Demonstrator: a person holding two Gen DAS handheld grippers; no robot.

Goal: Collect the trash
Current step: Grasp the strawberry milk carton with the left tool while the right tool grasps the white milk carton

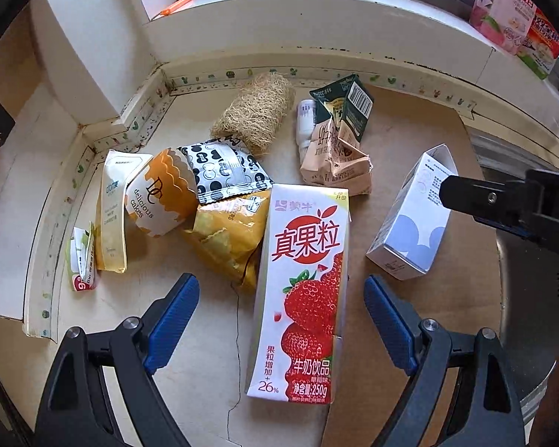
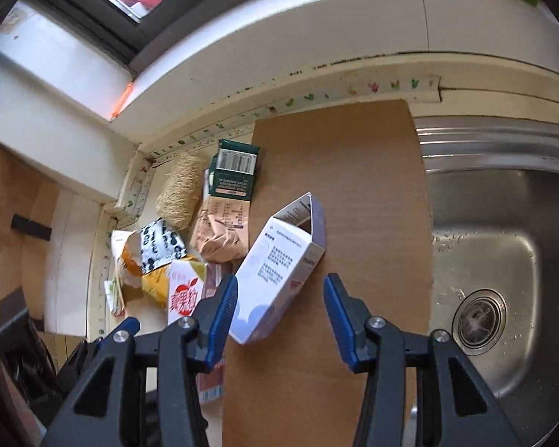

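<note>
A strawberry milk carton [image 1: 302, 294] lies on the counter between the open jaws of my left gripper [image 1: 281, 298], not gripped; it also shows in the right wrist view [image 2: 184, 292]. An open white and blue box [image 1: 413, 219] lies on brown cardboard; in the right wrist view the box [image 2: 275, 272] sits between the open jaws of my right gripper [image 2: 281, 298]. Other trash lies behind: a yellow chip bag [image 1: 227, 234], a black-and-white wrapper [image 1: 223, 171], a cake wrapper [image 1: 160, 193], a crushed beige and green carton [image 1: 339, 141].
A loofah scrubber [image 1: 257, 111] and a small white bottle [image 1: 305, 123] lie near the back wall. A steel sink [image 2: 503, 260] is to the right of the cardboard sheet [image 2: 354, 186]. Packets [image 1: 514, 18] stand on the window ledge.
</note>
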